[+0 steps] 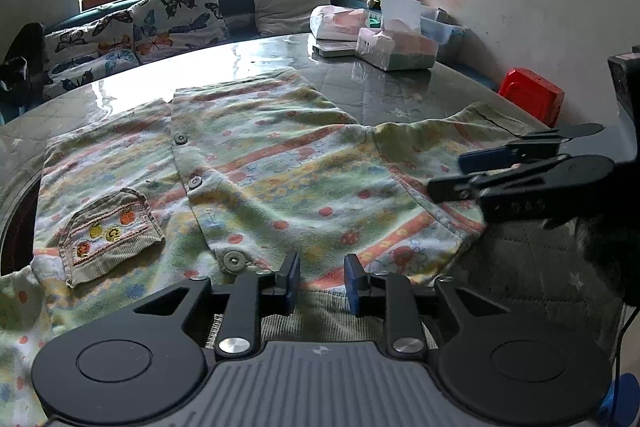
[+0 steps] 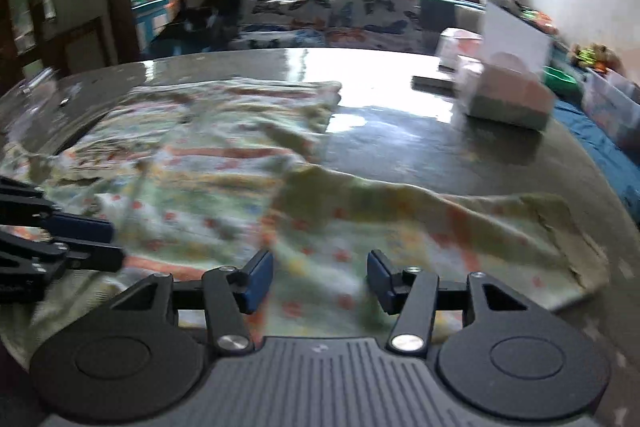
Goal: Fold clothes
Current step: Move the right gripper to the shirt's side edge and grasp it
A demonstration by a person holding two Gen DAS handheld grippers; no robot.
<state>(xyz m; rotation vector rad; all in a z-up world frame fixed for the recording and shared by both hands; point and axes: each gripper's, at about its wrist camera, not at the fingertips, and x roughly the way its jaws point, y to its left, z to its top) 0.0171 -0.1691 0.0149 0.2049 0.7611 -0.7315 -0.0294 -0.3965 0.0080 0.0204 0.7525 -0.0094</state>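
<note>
A child's striped, flower-printed button-up shirt (image 1: 280,163) lies spread front side up on the round glass-topped table (image 1: 240,63). It has a corduroy pocket (image 1: 110,235) and a corduroy collar near my left gripper. My left gripper (image 1: 322,281) is open and empty, just above the collar edge. My right gripper (image 2: 320,281) is open and empty over the shirt's sleeve (image 2: 460,227), which stretches right. The right gripper also shows at the right of the left wrist view (image 1: 452,173). The left gripper shows at the left of the right wrist view (image 2: 116,243).
Tissue packs (image 1: 394,47) and a flat white box (image 1: 334,49) sit at the far right of the table. Butterfly cushions (image 1: 160,19) line a bench behind it. A red stool (image 1: 532,95) stands by the wall on the right.
</note>
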